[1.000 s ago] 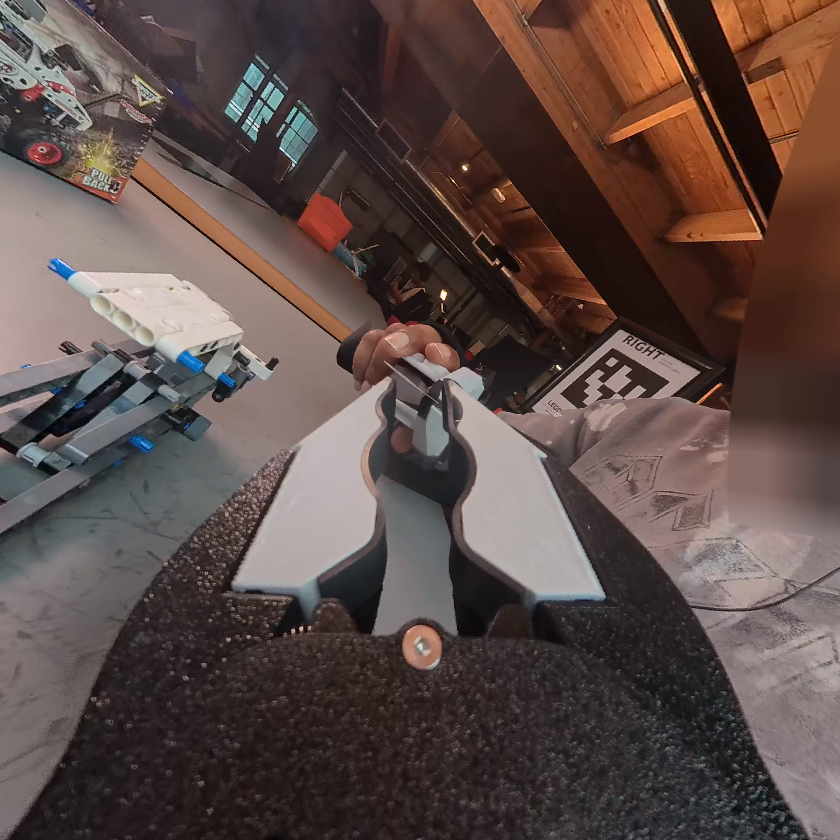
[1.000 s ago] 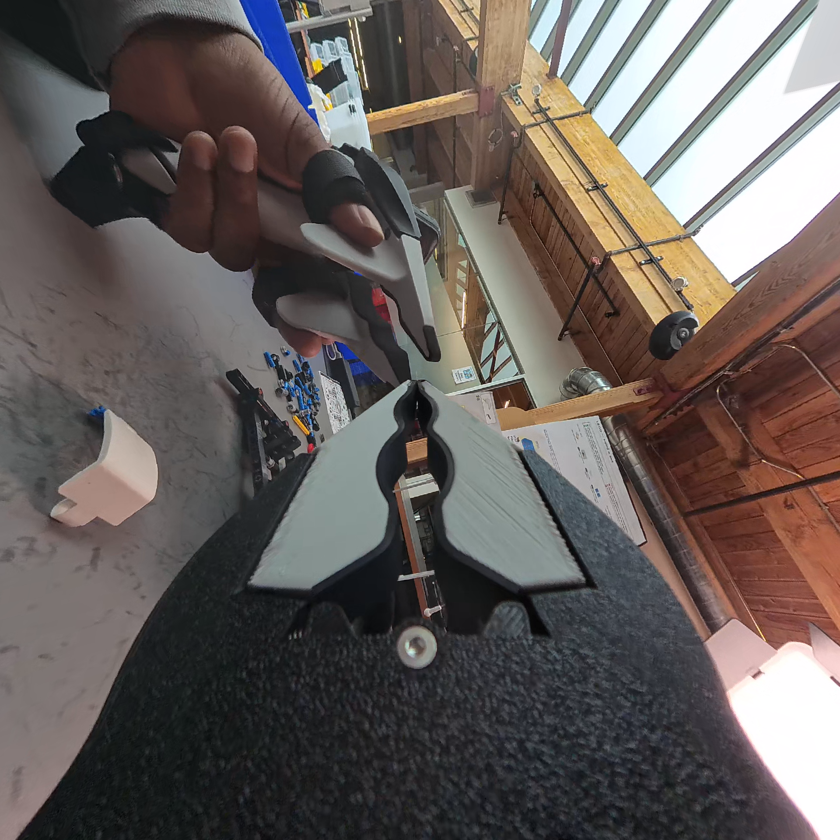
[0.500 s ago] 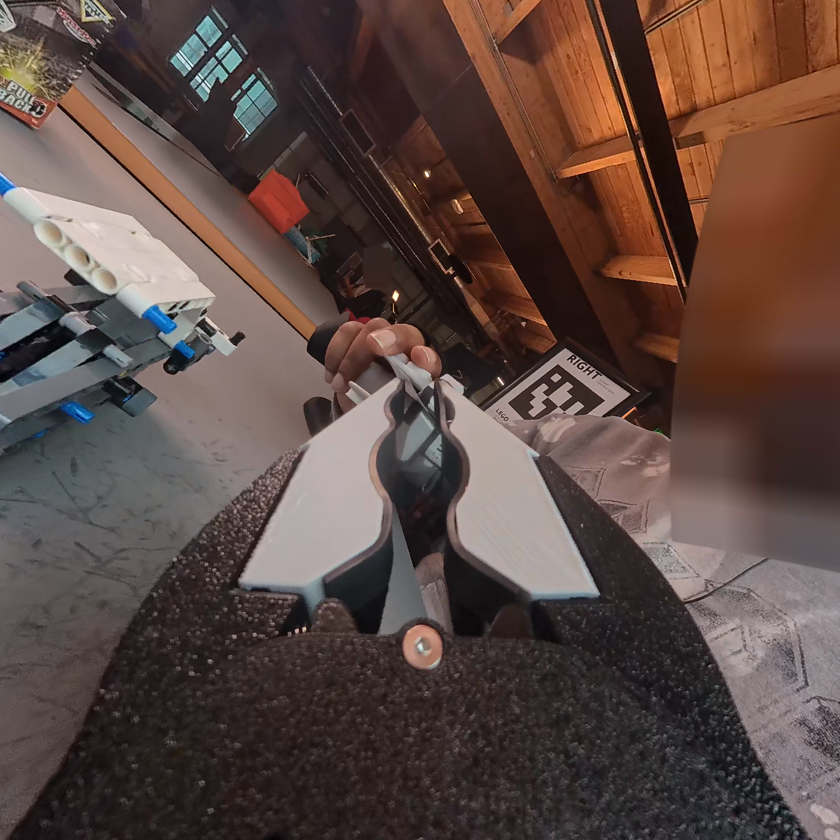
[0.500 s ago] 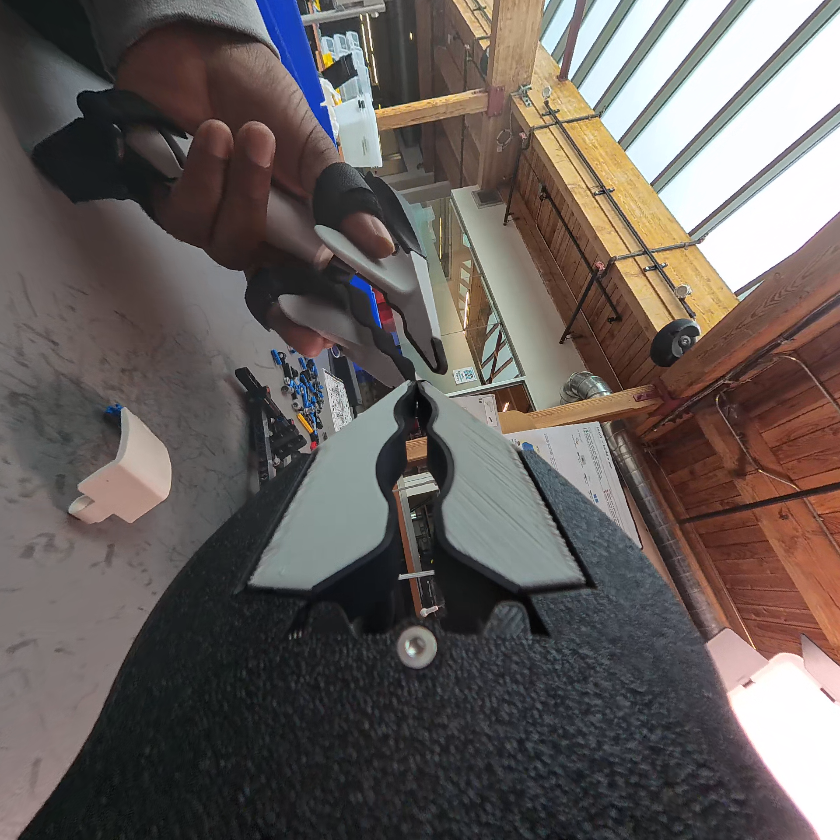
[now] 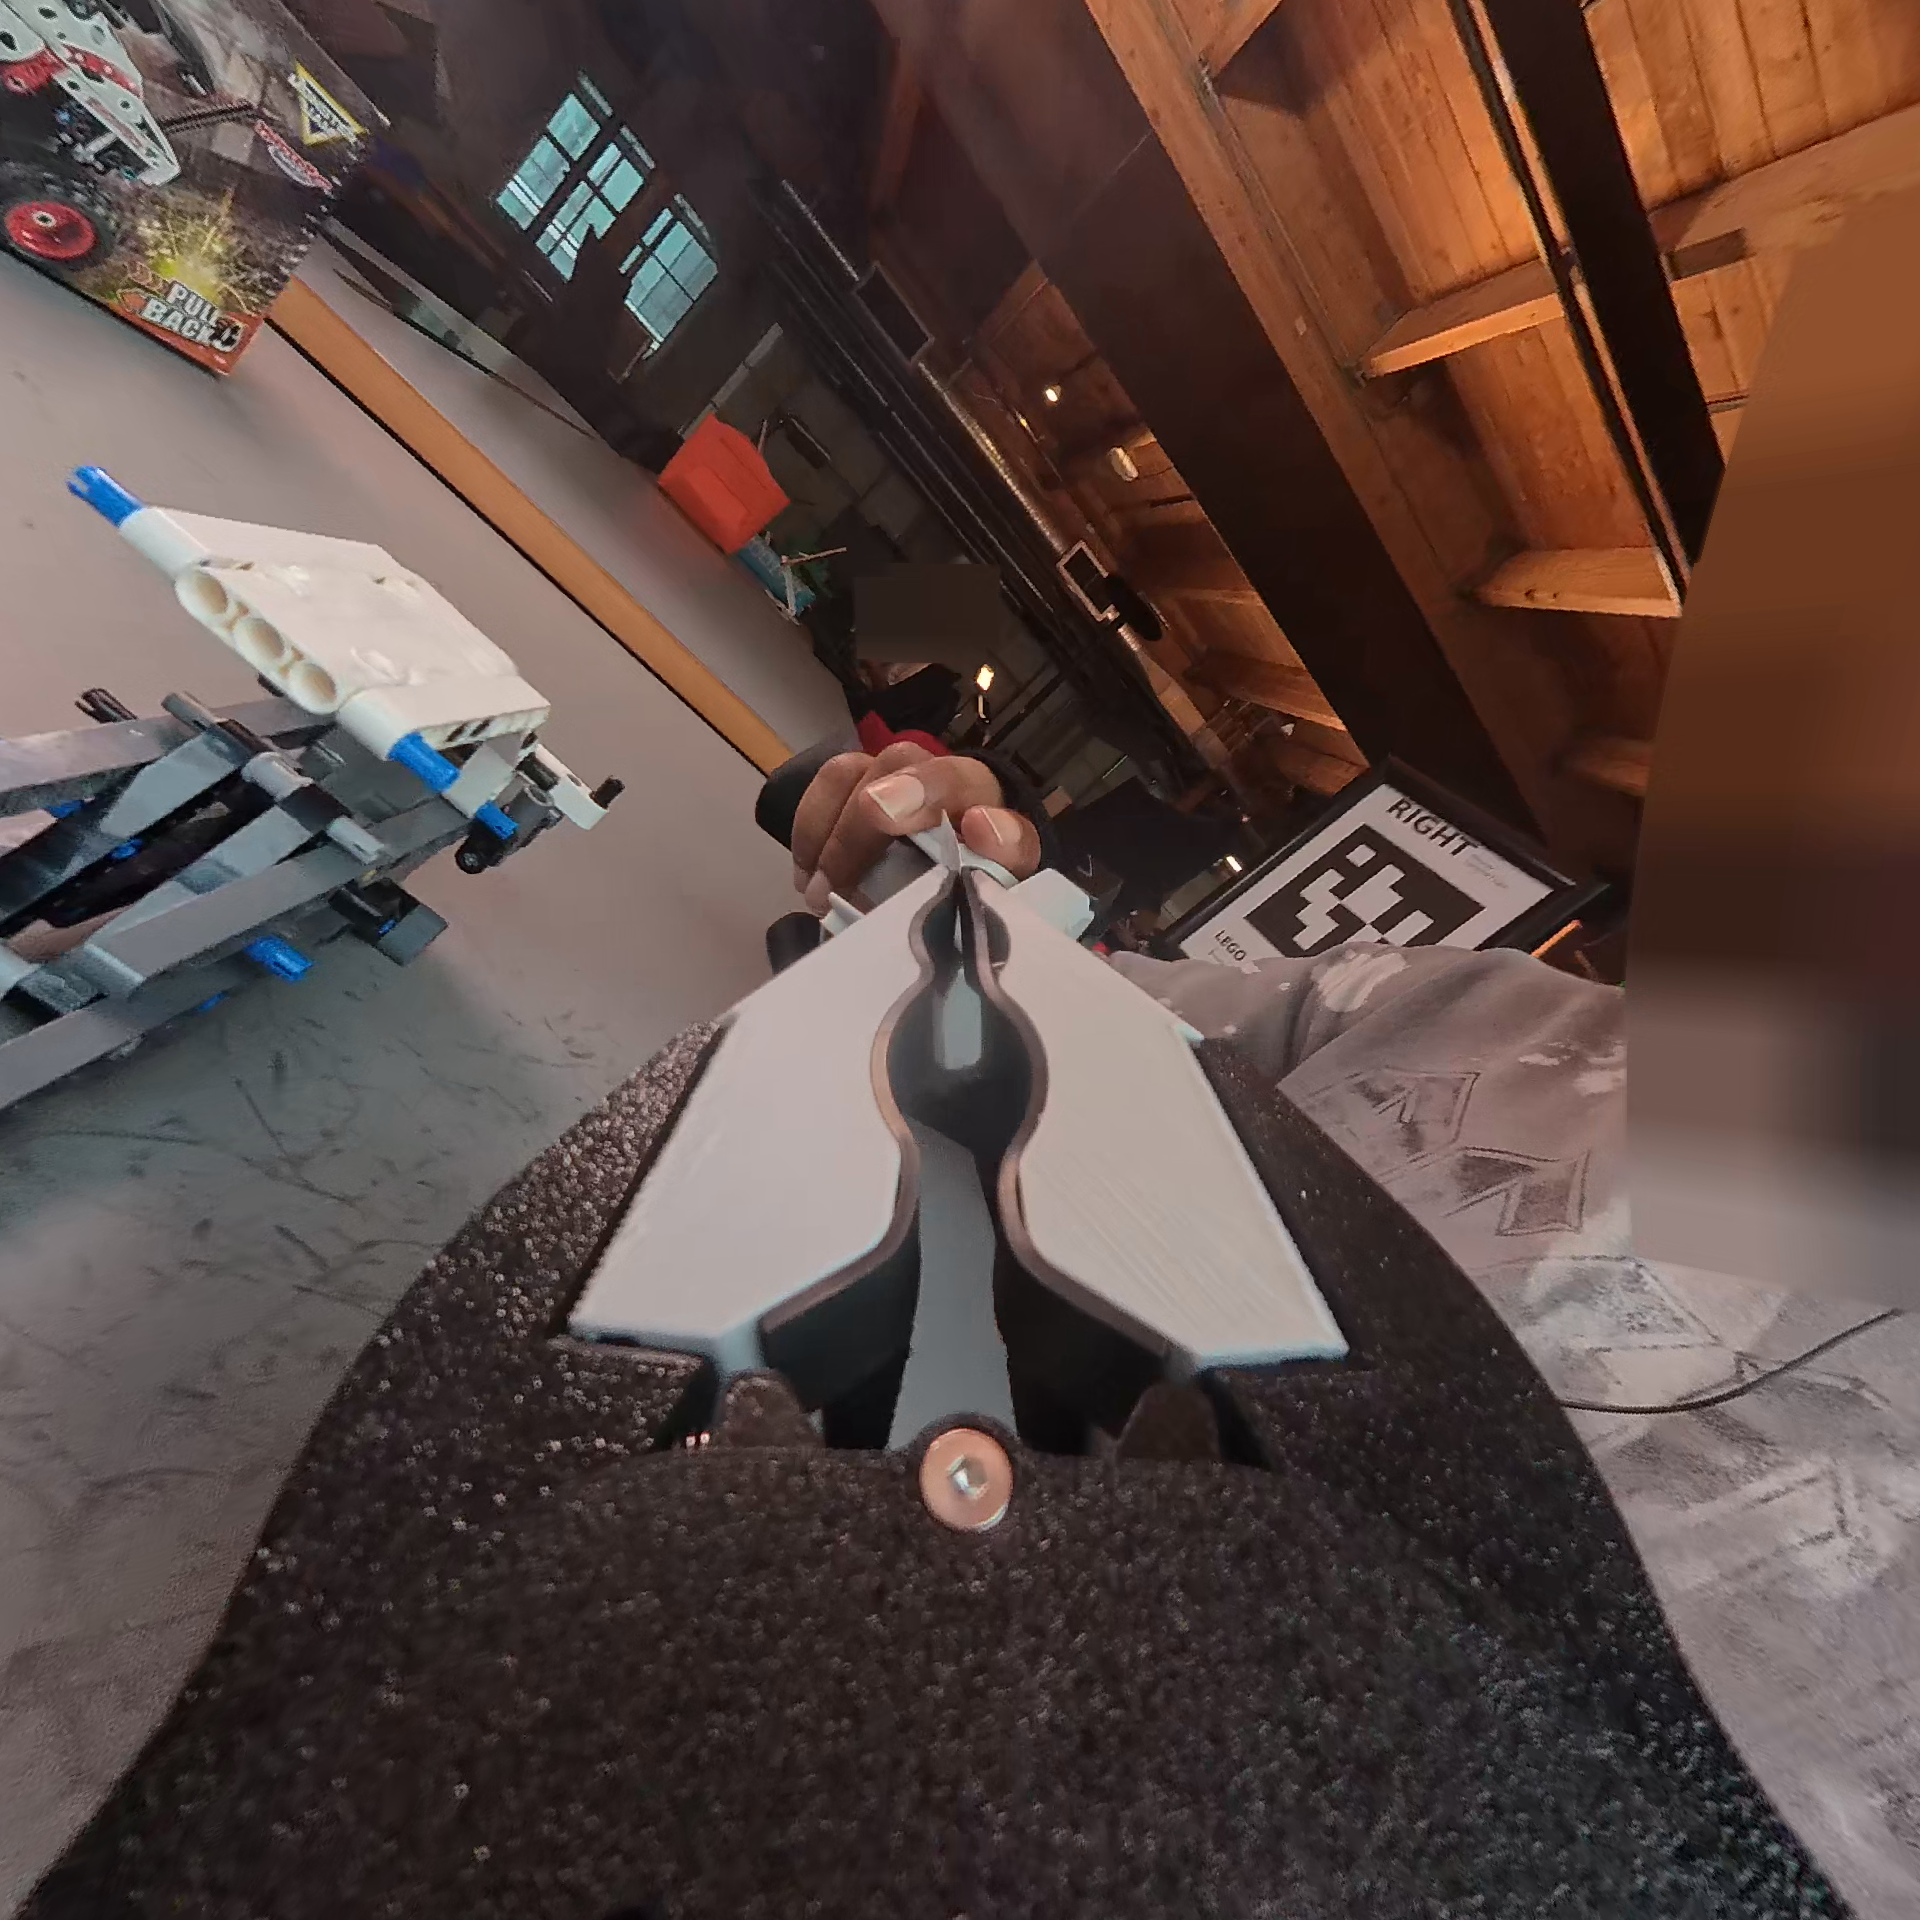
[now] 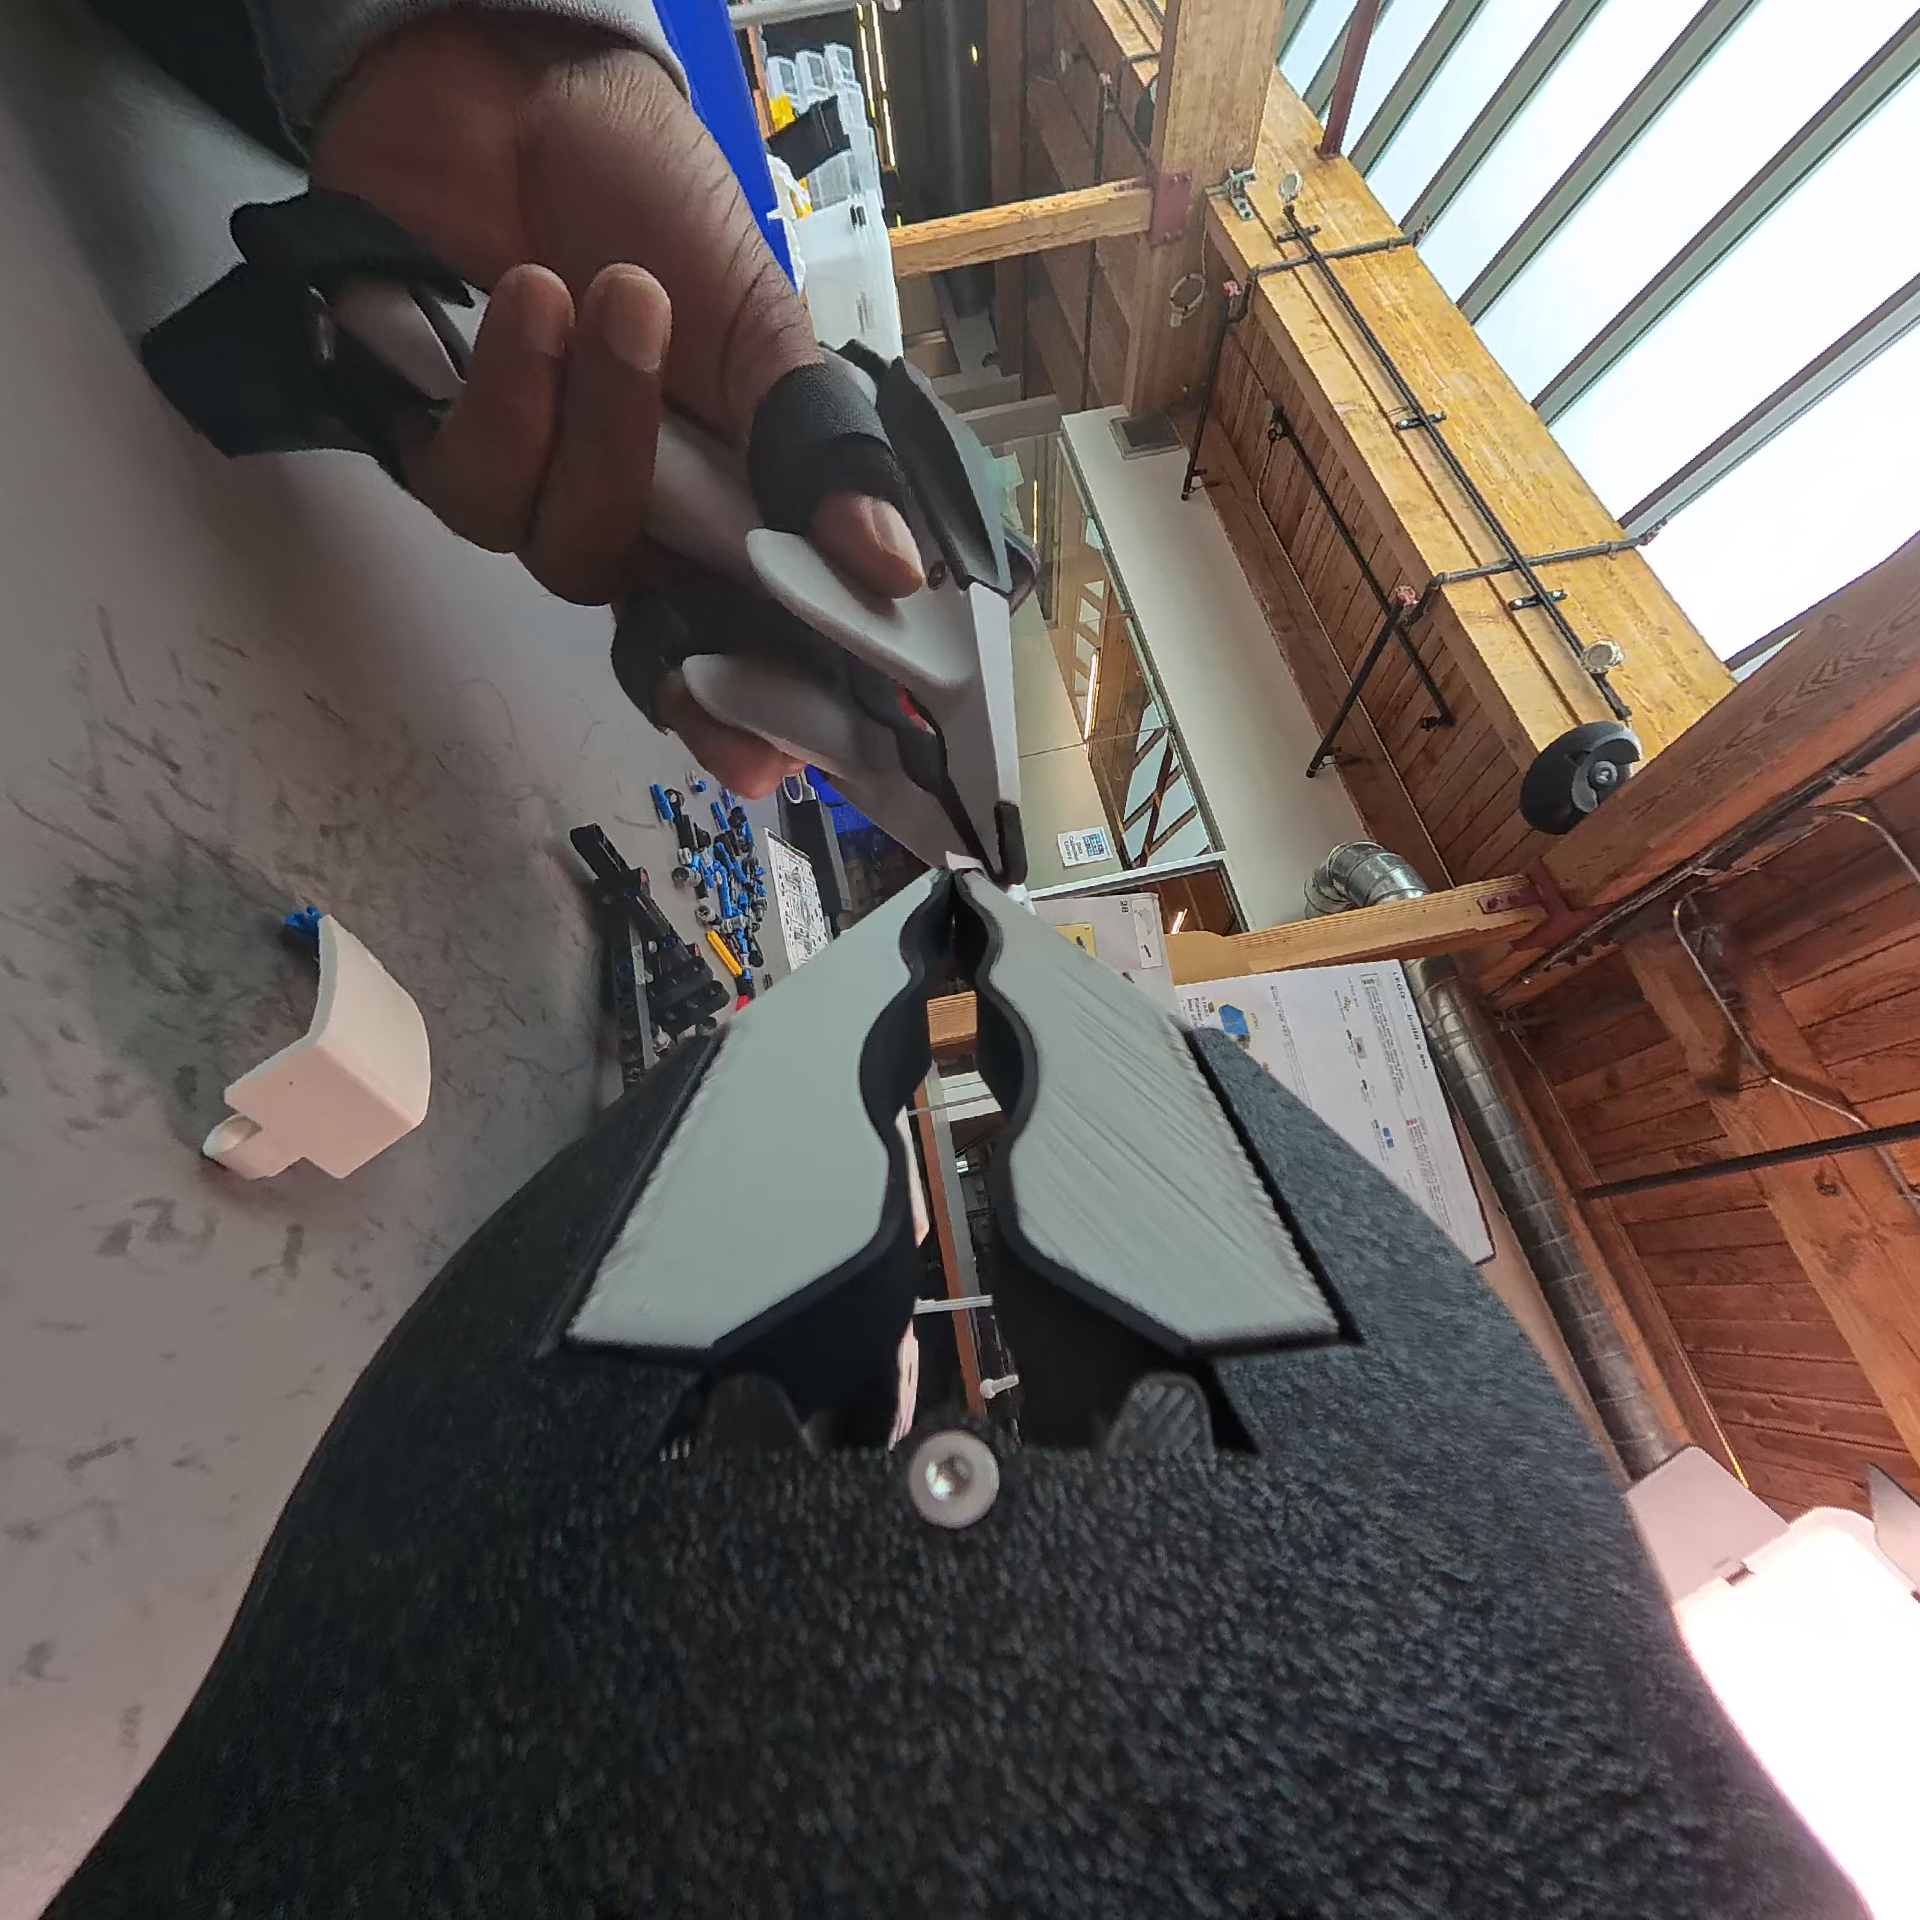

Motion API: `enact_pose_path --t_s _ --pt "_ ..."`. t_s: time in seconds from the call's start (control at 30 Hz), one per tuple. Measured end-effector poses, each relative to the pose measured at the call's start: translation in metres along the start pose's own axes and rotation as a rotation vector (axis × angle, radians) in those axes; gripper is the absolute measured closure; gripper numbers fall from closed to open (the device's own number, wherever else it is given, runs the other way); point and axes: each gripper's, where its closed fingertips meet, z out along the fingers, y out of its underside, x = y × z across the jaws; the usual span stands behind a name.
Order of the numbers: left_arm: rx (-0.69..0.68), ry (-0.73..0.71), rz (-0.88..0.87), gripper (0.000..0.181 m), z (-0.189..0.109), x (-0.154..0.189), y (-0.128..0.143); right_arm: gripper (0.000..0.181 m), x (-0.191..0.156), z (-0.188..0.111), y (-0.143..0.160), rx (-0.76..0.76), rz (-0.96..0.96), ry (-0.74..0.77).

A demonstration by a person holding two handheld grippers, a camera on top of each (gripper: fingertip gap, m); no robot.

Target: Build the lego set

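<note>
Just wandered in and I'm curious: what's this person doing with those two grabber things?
A person is building a Lego vehicle with a pair of tongs in each hand. The left tongs and right tongs are closed and meet tip to tip over the table, with a small white piece between them; which pair grips it is unclear. The half-built chassis, a white curved panel and loose parts wait on the table.
</note>
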Motion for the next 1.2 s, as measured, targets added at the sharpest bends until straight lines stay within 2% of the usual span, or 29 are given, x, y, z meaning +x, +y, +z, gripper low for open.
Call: enact_pose_path --t_s 0.1,0.13,0.2,0.27,0.33,0.43,0.5,0.6,0.83,1.0,1.13,1.17,1.2 --pt "-0.042 -0.121 0.125 0.181 -0.001 -0.007 0.000 0.177 -0.007 0.001 0.001 0.000 0.104 -0.059" --pt "-0.046 -0.176 0.180 0.181 -0.003 -0.011 -0.003 0.159 -0.015 0.001 -0.002 0.017 0.172 -0.125" --pt "-0.096 -0.270 0.303 0.181 -0.010 -0.019 -0.005 0.145 -0.024 0.001 -0.008 0.030 0.333 -0.224" --pt "-0.191 -0.328 0.420 0.181 -0.014 -0.024 0.001 0.151 -0.013 0.000 -0.015 0.078 0.595 -0.262" --pt "-0.301 -0.331 0.493 0.181 -0.014 -0.025 0.014 0.159 0.002 0.003 -0.004 0.068 0.904 -0.298" --pt "-0.410 -0.342 0.573 0.181 -0.011 -0.027 0.027 0.163 -0.006 0.001 0.012 0.003 1.152 -0.467" --pt "-0.453 -0.350 0.604 0.181 -0.010 -0.029 0.034 0.164 -0.023 -0.007 0.016 -0.036 1.189 -0.595" --pt "-0.485 -0.340 0.610 0.181 -0.008 -0.029 0.041 0.175 -0.037 -0.013 0.022 -0.076 1.199 -0.649" --pt "-0.525 -0.331 0.610 0.181 -0.005 -0.031 0.052 0.180 -0.042 -0.014 0.019 -0.061 1.213 -0.683" --pt "-0.502 -0.337 0.607 0.181 -0.006 -0.031 0.049 0.181 -0.041 -0.015 0.018 -0.041 1.230 -0.689" --pt "-0.354 -0.257 0.510 0.155 -0.001 -0.016 0.031 0.181 -0.017 -0.009 0.019 0.040 1.405 -0.609" --pt "-0.321 -0.263 0.493 0.143 -0.001 -0.016 0.026 0.181 -0.008 -0.007 0.019 0.076 1.463 -0.574" --pt "-0.297 -0.273 0.487 0.143 -0.002 -0.018 0.022 0.181 0.001 -0.006 0.018 0.124 1.529 -0.547"
